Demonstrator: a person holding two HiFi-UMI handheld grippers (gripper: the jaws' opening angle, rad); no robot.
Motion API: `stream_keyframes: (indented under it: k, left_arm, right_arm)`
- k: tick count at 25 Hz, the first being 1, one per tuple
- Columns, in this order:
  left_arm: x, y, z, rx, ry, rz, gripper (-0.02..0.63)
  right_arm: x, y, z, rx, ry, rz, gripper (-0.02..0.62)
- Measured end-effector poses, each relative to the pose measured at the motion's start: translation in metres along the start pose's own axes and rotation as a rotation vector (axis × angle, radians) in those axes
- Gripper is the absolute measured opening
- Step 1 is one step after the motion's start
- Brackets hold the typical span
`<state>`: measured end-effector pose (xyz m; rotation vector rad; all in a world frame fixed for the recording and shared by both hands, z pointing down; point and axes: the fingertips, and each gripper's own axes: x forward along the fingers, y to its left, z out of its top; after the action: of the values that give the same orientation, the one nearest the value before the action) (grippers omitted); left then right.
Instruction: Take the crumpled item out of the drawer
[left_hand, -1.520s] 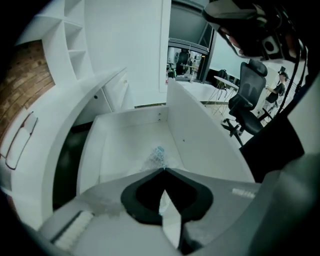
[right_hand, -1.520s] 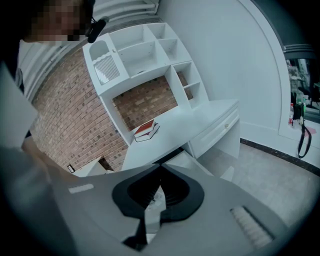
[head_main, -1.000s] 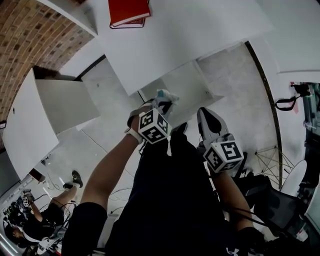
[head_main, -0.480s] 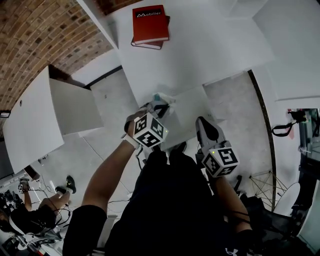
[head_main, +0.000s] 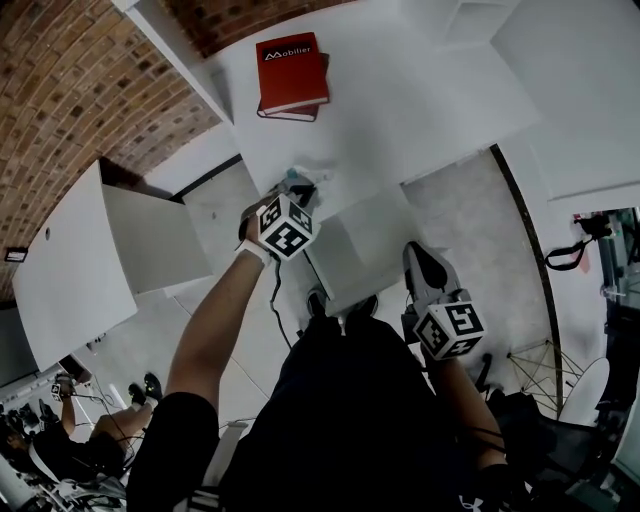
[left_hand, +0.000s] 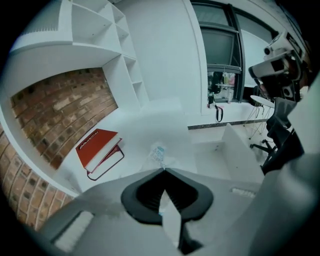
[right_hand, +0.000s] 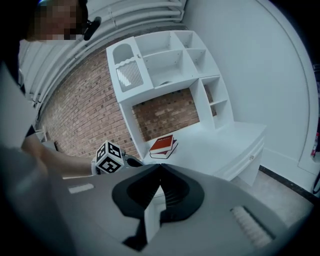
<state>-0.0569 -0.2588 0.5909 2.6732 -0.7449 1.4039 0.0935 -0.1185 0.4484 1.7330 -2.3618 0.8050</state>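
My left gripper (left_hand: 163, 170) has its jaws pinched together on the crumpled clear wrapper (left_hand: 159, 154), held over the white desktop (head_main: 400, 90) near the red book (head_main: 292, 72). It is out of the open drawer (head_main: 375, 235), so I judge only setting it down is left. My right gripper (right_hand: 160, 166) hangs at the right, jaws together and empty.

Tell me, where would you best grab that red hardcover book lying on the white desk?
Probably its long page-side edge, coming from the open side, one jaw over the cover and one under. The red hardcover book lies flat, slightly skewed on a second book, so that edge shows, while the brick wall stands close behind its other side.
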Motion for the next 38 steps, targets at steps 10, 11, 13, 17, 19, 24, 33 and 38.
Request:
stream_keyframes:
  k: [10, 11, 13, 17, 19, 24, 33, 38]
  left_arm:
    - [0.041, 0.019, -0.017, 0.044, 0.095, -0.040, 0.005]
    - [0.043, 0.020, -0.018, 0.048, 0.101, -0.041, 0.005]
    - [0.048, 0.023, -0.019, 0.055, 0.111, -0.041, 0.005]
    - [0.057, 0.024, -0.023, 0.070, 0.135, -0.050, 0.005]
    - [0.062, 0.021, -0.026, 0.077, 0.150, -0.056, 0.005]
    - [0.071, 0.016, -0.029, 0.096, 0.172, -0.052, 0.008]
    - [0.066, 0.018, -0.023, 0.117, 0.128, 0.015, 0.130]
    - [0.048, 0.024, -0.022, 0.108, 0.097, 0.065, 0.130]
  right_arm:
    - [-0.014, -0.010, -0.003, 0.030, -0.017, -0.074, 0.003]
    - [-0.016, -0.011, -0.005, 0.033, -0.018, -0.080, 0.003]
    - [-0.019, -0.013, -0.008, 0.041, -0.019, -0.094, 0.003]
    - [-0.027, -0.016, -0.014, 0.061, -0.025, -0.121, 0.003]
    - [-0.031, -0.019, -0.017, 0.072, -0.028, -0.133, 0.003]
    - [-0.038, -0.022, -0.022, 0.096, -0.032, -0.149, 0.003]
    - [-0.043, -0.022, -0.033, 0.115, -0.037, -0.136, 0.003]
    - [-0.042, -0.014, -0.033, 0.110, -0.029, -0.115, 0.003]
